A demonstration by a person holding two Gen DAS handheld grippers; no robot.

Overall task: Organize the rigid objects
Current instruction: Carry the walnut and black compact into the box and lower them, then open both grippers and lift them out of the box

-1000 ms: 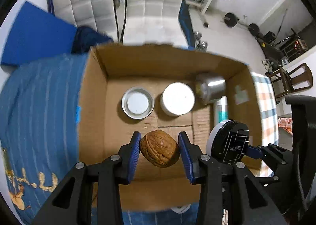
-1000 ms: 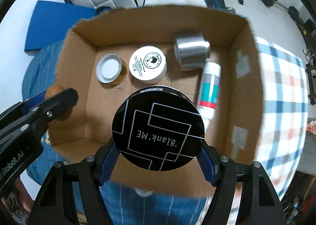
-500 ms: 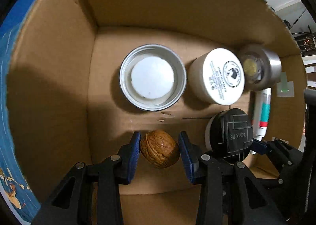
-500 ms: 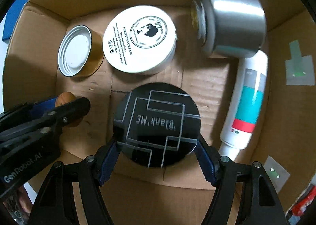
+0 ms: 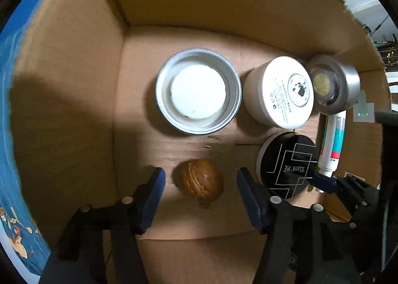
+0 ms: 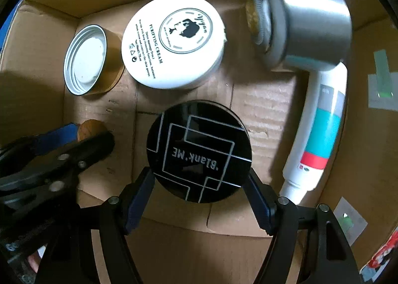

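Brown walnut (image 5: 202, 180) lay hard and light between the spread left gripper (image 5: 200, 192). Right gripper (image 6: 199, 193) pinched the slippery black compact (image 6: 198, 151) by its rim.

The black round compact (image 6: 199, 150) read "Blank'ME" in white, upside down from where the cam sat, w/ white line boxes around it. The white cream jar (image 6: 174, 40) had "PURIFYING CREAM" on its lid, plus a script brand name over a black emblem, prob. "Yiyan" but not sure; the small print below was too tiny to read. The tube (image 6: 321, 134) showed no legible txt.
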